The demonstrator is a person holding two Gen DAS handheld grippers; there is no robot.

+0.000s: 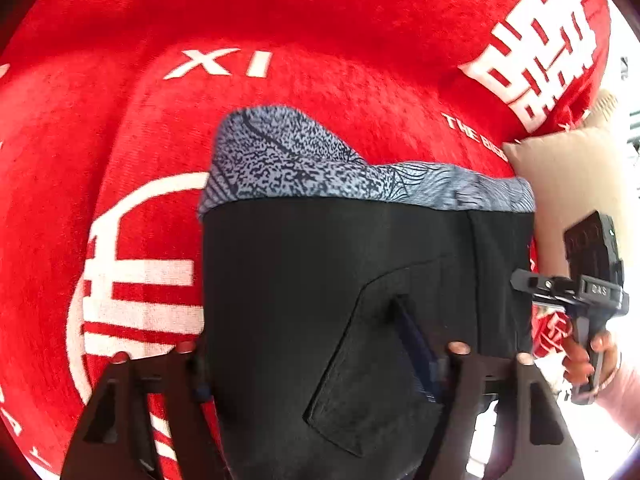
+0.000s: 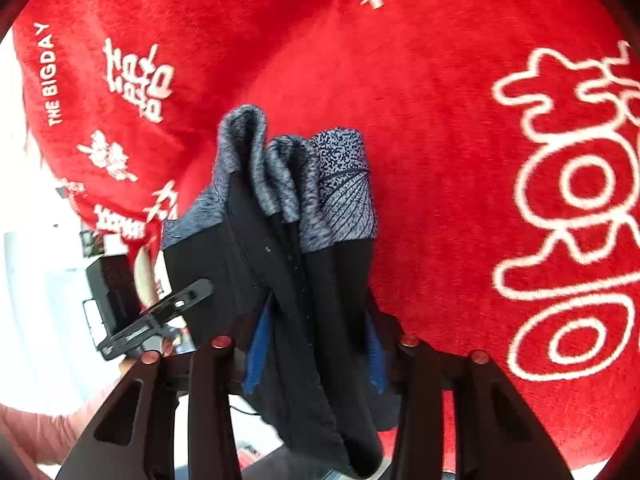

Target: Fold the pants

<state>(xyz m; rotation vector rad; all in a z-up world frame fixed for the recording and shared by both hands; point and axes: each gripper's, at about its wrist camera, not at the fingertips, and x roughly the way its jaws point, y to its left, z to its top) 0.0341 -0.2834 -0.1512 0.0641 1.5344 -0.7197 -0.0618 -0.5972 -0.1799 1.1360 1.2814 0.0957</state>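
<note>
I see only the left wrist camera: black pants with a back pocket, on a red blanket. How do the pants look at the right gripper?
Observer: From the right wrist camera the pants are bunched into lengthwise folds.
Operator: Is cloth between its fingers?
Observer: Yes, black cloth runs between the fingers of the right gripper; whether the pads press it, I cannot tell.
Operator: What lies beyond?
Observer: Only the red blanket, with a large outlined white character at the right.

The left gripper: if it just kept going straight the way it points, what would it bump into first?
Most likely the black pants: they fill the space between and ahead of the left gripper fingers. The red printed blanket lies beneath and beyond them. Depth is hard to judge through this fisheye.
</note>
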